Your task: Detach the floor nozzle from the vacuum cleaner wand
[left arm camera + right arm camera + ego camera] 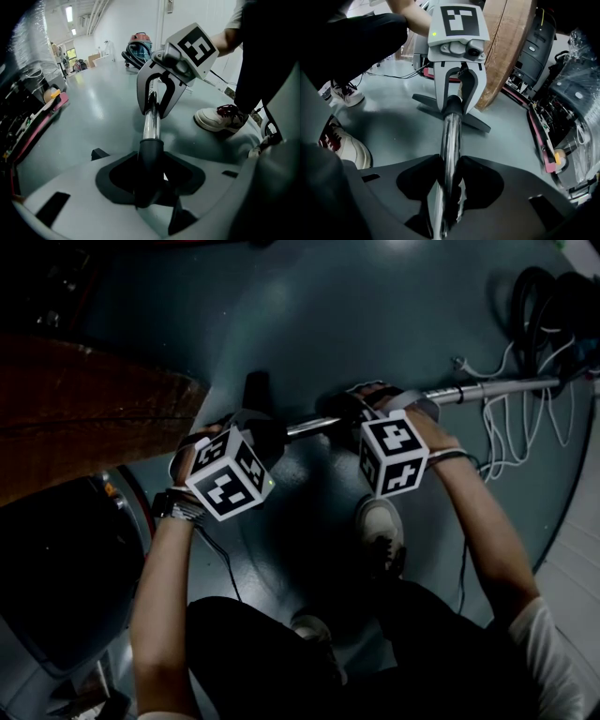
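Here the left hand-held gripper (149, 191) is clamped on the black neck of the floor nozzle (474, 120), which rests on the grey floor (103, 108) with the chrome wand (451, 140) seated in it. The right hand-held gripper (447, 197) pinches that wand just beside.

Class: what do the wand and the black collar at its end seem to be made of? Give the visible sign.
The wand looks like polished, chromed metal: it mirrors bright streaks. The collar is probably moulded plastic, matt black: only dull, soft highlights.
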The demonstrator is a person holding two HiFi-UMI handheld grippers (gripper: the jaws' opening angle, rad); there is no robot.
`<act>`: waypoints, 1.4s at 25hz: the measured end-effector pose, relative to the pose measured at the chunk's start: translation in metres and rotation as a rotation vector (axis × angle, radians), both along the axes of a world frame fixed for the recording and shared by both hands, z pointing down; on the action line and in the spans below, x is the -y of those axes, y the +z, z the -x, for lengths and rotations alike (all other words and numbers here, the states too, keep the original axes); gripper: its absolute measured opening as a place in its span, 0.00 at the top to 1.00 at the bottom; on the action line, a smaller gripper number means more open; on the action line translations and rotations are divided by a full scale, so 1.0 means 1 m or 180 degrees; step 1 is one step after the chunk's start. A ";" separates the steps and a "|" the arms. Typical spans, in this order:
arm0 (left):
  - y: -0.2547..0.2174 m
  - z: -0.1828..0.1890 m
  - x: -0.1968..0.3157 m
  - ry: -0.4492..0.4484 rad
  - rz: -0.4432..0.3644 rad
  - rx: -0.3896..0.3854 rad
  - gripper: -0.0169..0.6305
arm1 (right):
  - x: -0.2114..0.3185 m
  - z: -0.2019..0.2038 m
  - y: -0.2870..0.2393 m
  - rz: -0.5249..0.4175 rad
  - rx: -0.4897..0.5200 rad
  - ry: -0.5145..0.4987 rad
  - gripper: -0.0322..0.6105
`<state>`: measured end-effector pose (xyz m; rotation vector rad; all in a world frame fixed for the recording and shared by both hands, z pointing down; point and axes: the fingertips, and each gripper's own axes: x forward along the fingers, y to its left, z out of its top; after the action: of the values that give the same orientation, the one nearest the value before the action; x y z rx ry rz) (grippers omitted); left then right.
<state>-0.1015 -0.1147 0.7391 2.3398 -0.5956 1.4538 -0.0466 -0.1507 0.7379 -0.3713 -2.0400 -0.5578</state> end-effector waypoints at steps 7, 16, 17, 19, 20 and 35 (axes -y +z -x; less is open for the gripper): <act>-0.001 0.002 0.003 0.0166 -0.0162 0.0126 0.71 | 0.003 0.001 0.000 0.0040 0.0034 0.0023 0.69; -0.004 0.004 0.003 0.0555 -0.0621 0.0414 0.71 | 0.006 0.003 -0.004 0.0091 0.0085 0.0028 0.69; -0.005 0.004 0.003 0.0589 -0.0638 0.0411 0.71 | 0.005 0.003 -0.004 0.0093 0.0090 0.0016 0.69; -0.006 0.004 0.002 0.0667 -0.0682 0.0411 0.71 | 0.005 0.003 -0.005 0.0093 0.0097 -0.0013 0.69; -0.007 0.004 0.001 0.0688 -0.0699 0.0404 0.71 | 0.004 0.003 -0.006 0.0092 0.0102 -0.0026 0.69; 0.016 -0.017 0.003 0.0503 -0.0315 0.0211 0.67 | 0.003 -0.013 0.000 0.0107 -0.0051 0.0013 0.69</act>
<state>-0.0849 -0.1174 0.7554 2.4721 -0.5209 1.6108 -0.0340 -0.1532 0.7378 -0.3904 -2.0365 -0.5169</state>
